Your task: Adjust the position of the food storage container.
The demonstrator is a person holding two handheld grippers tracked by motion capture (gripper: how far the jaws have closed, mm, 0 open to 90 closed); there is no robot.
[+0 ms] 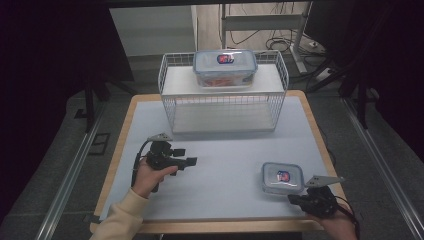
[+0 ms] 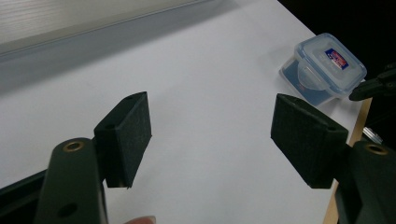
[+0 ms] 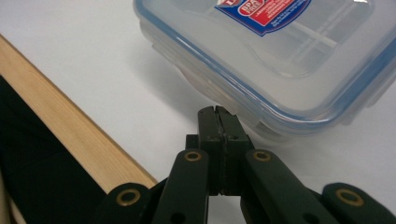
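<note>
- The left gripper (image 1: 191, 161) sits at the left of the table (image 1: 220, 165) in the high view, held level in the person's left hand (image 1: 150, 177), with its jaws pointing right across the white surface; a pale sleeve (image 1: 122, 217) comes in from the bottom edge.
- The left gripper view shows its jaws standing wide apart with nothing but bare table between them.
- That view also looks across at the small container (image 2: 329, 70) near the table's far edge, with the tip of the other gripper just beside it.
- A white wire rack (image 1: 223, 95) stands at the back of the table in the high view, with a larger lidded container (image 1: 225, 67) on its top shelf.
- The small container (image 1: 282, 177) lies flat on the table at the right, near the front edge, its lid on.
- The right gripper (image 1: 291, 198) is low at the right front corner, aimed at the container's near side.
- The right gripper view shows its jaws pressed together, empty, their tips just at the container's (image 3: 280, 60) lower rim; I cannot tell whether they touch it.
</note>
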